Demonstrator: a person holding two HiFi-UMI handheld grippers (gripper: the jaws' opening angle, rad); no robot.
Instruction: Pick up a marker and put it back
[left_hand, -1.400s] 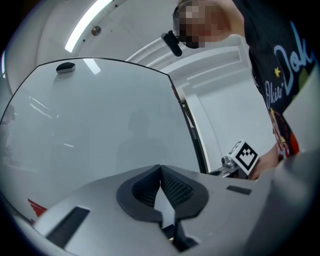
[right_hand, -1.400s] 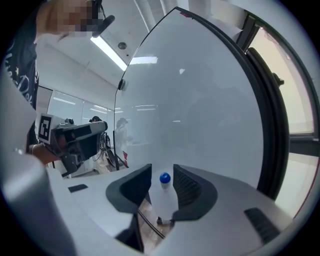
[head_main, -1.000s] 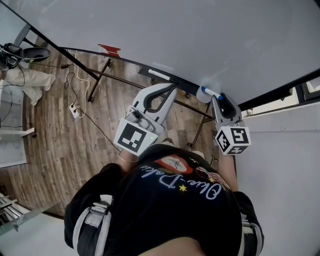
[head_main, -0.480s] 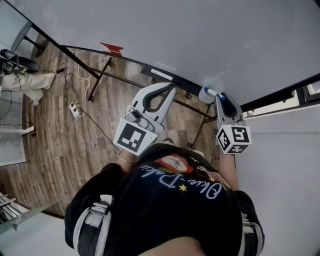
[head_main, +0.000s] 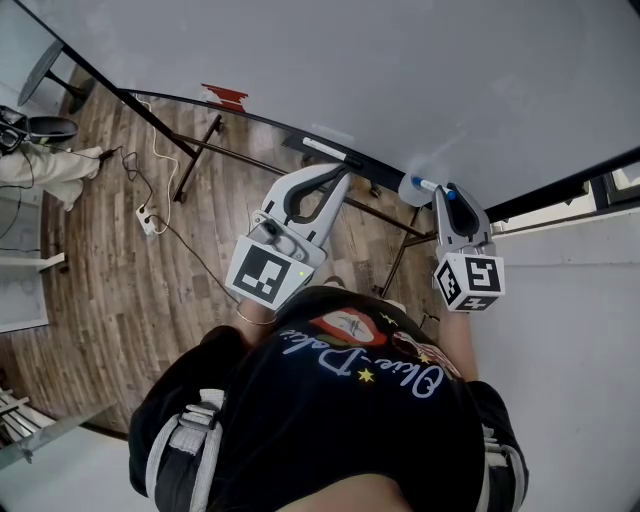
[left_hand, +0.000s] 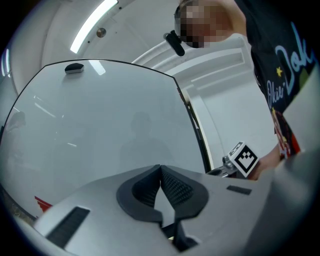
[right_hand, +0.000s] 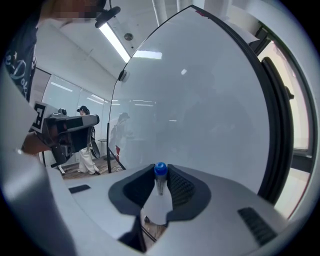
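Observation:
A marker (right_hand: 160, 172) with a white body and a blue cap stands between my right gripper's pads (right_hand: 176, 189), which press on it. In the head view the marker (head_main: 438, 189) sits at the right gripper's (head_main: 447, 197) tips, just off the whiteboard's (head_main: 400, 70) lower edge and beside a round white holder (head_main: 409, 189). My left gripper (head_main: 343, 175) hangs near the board's tray with its jaws shut and empty; in its own view the left gripper's (left_hand: 161, 182) pads meet.
Another white marker (head_main: 322, 148) lies on the black tray (head_main: 300, 143). A red piece (head_main: 222, 97) sits further left on the board's edge. The board's stand legs (head_main: 205, 150), cables and a power strip (head_main: 150, 218) are on the wooden floor.
The right gripper's jaws have closed on the marker, and that gripper has shifted slightly to the right. The left gripper has stayed put.

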